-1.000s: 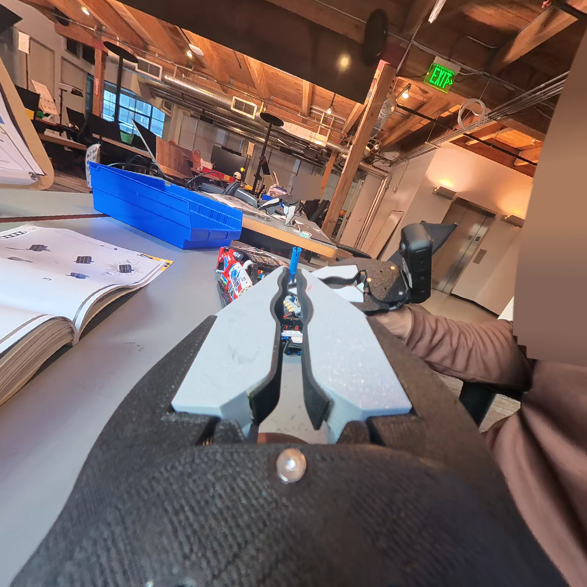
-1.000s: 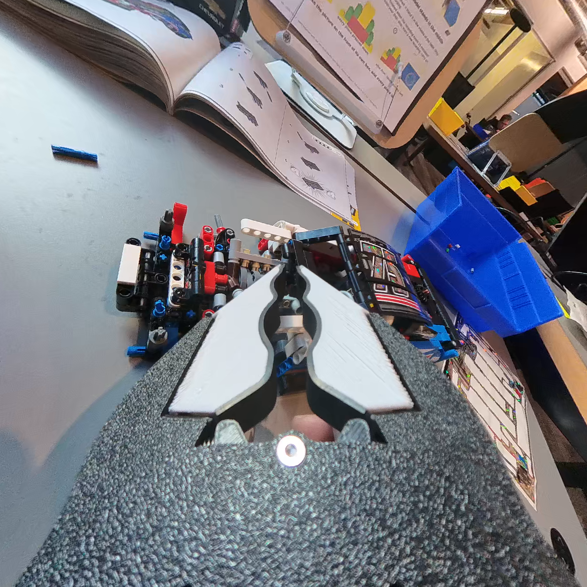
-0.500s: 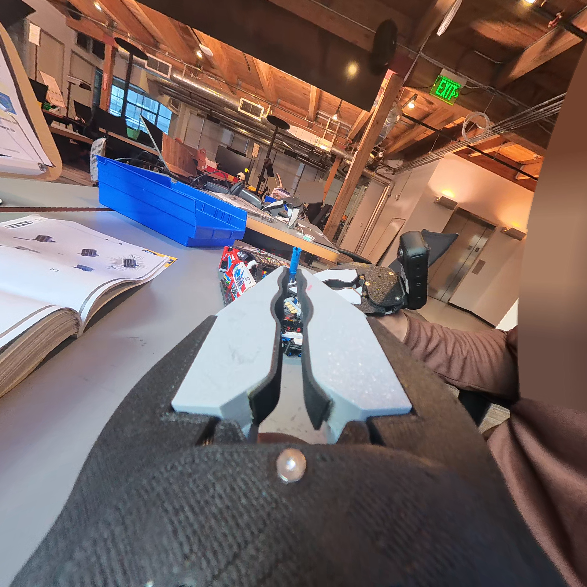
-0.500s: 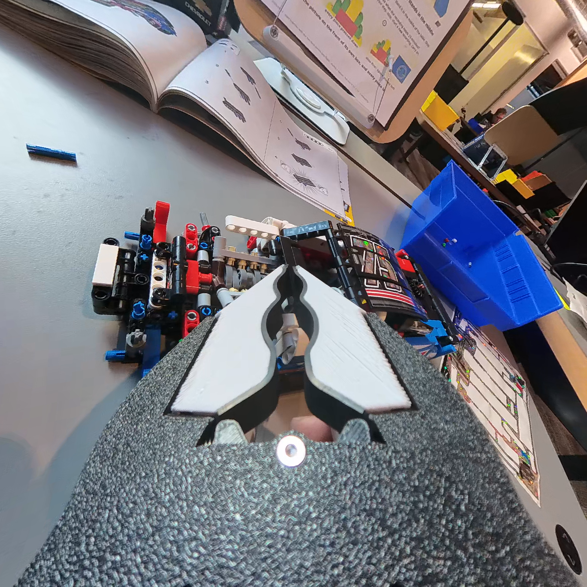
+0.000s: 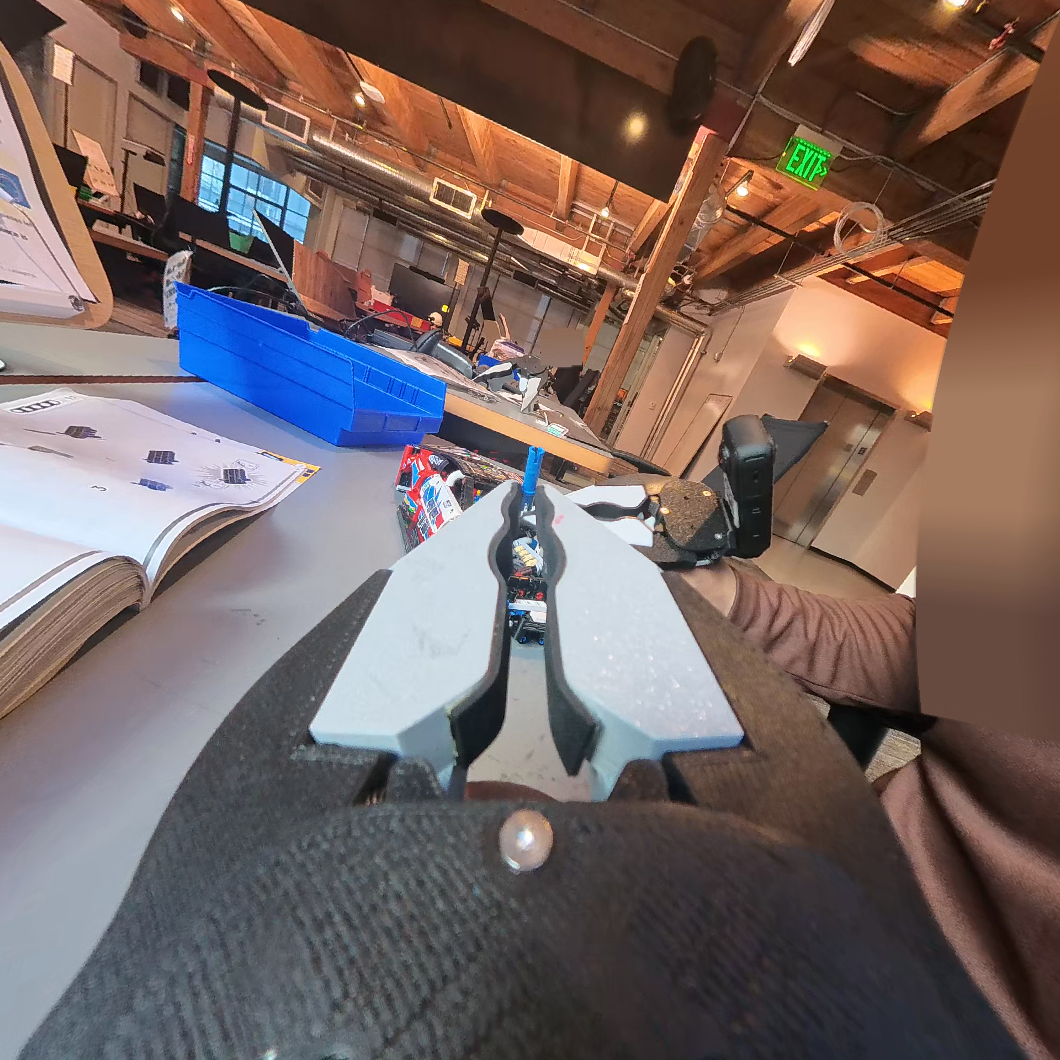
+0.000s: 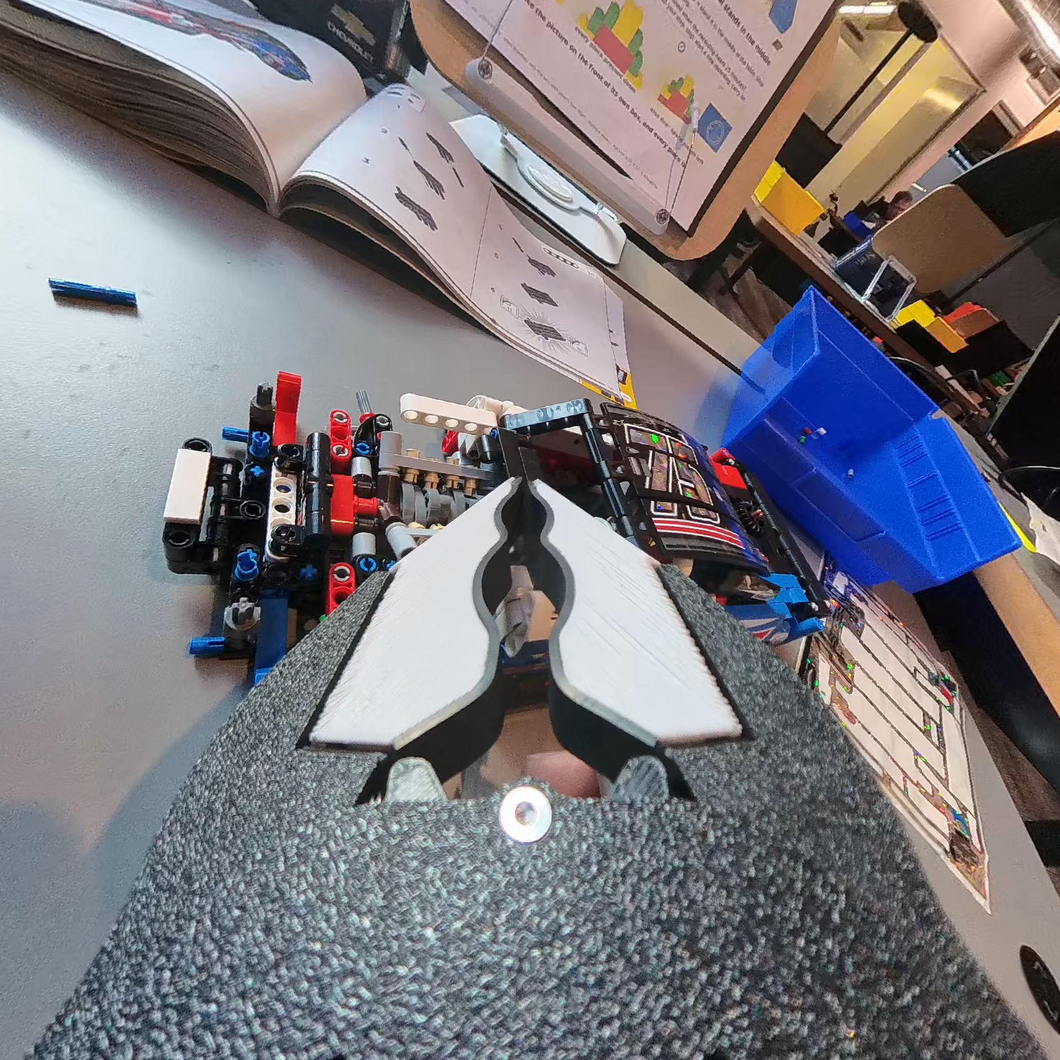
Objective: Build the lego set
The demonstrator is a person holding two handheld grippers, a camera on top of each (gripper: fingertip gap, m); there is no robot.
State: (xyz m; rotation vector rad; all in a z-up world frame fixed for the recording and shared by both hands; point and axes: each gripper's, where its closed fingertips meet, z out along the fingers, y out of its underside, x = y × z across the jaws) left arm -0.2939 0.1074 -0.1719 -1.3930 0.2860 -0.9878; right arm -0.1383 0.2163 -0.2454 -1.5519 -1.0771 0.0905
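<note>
Blue pin (image 5: 531, 471) pinched in left hand-held gripper (image 5: 526, 498); right hand-held gripper (image 6: 521, 484) seemingly clenched, lego model (image 6: 367, 493) half hidden.

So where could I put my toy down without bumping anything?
The grey table is bare left of the lego car, between it and the loose blue axle. It is crowded to the right, where the car sits close to the blue bin, sticker sheet and open booklet.

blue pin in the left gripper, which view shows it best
The left wrist view: the blue pin stands upright, pinched at the left gripper tips. The right wrist view does not show it, only the lego model.
</note>
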